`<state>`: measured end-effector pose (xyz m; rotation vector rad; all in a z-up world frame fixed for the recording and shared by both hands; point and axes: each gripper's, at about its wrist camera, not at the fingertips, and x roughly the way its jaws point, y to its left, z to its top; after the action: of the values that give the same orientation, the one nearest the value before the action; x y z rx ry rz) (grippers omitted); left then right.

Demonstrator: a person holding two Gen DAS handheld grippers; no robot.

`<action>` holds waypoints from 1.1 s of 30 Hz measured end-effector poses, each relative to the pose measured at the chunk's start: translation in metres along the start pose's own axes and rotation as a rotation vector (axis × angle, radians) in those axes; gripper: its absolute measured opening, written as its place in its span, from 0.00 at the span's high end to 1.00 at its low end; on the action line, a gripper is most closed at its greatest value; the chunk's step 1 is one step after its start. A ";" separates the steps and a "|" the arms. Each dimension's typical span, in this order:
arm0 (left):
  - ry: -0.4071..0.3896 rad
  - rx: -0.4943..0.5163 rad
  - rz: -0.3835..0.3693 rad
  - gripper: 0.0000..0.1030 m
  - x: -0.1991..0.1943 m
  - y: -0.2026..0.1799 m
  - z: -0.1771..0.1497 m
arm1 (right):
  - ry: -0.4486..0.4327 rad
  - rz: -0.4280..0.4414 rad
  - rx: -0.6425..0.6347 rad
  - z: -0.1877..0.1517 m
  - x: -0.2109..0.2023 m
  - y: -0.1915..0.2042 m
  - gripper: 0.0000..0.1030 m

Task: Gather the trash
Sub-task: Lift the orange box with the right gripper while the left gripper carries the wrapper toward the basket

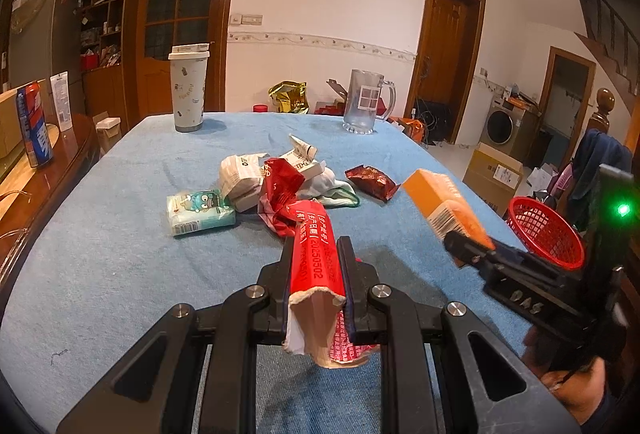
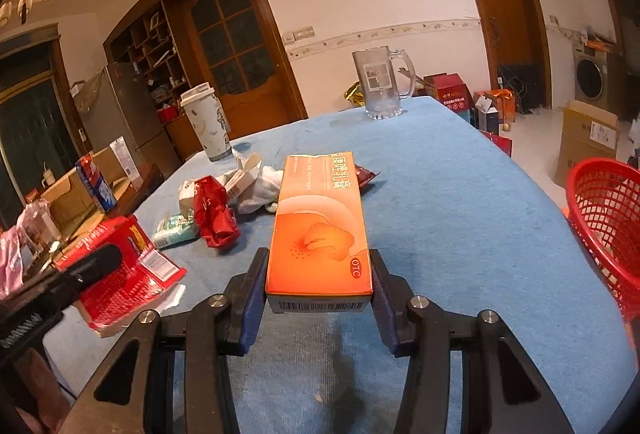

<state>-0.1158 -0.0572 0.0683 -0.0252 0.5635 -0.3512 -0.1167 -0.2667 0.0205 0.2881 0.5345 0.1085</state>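
Left gripper: it pinches a flat red box by its two sides. The box is lifted just over the near part of the bench.
Red box look: bright red with white letters and numbers. The near end is torn open, and you can see pale brown card and a bit of white inside.
Right gripper: it pinches an orange box by its long sides. The box is held up over the bench, near the right edge.
Orange box look: long and flat, orange with a pale top part, red letters and a small round "OTC" mark. The near end is white with a barcode.
Red basket: a red net basket at the right edge of the bench, close to the right gripper.
Trash pile: in the middle of the bench. It has a crumpled red wrapper, a green tissue pack, torn white paper boxes, a white cloth and a dark red snack packet. They lie close, some touching.
Far edge of the bench: a white tumbler on the left and a clear glass mug on the right, well apart.
Bench cover: a blue cloth.
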 end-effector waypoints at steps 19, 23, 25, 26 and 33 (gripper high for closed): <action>-0.015 -0.001 -0.011 0.83 -0.010 -0.004 0.005 | -0.089 0.033 -0.035 0.019 -0.053 0.020 0.50; -0.012 0.009 -0.012 0.83 -0.009 -0.008 0.006 | -0.097 0.024 -0.019 0.020 -0.059 0.012 0.50; -0.010 0.013 -0.013 0.83 -0.008 -0.010 0.007 | -0.096 0.021 -0.004 0.020 -0.060 0.006 0.50; -0.009 0.014 -0.014 0.83 -0.008 -0.010 0.007 | -0.096 0.019 0.000 0.020 -0.061 0.005 0.50; 0.003 0.031 -0.028 0.83 -0.003 -0.019 0.009 | -0.089 0.010 0.031 0.018 -0.064 -0.008 0.50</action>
<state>-0.1196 -0.0750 0.0797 -0.0029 0.5615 -0.3874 -0.1618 -0.2900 0.0641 0.3242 0.4462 0.0971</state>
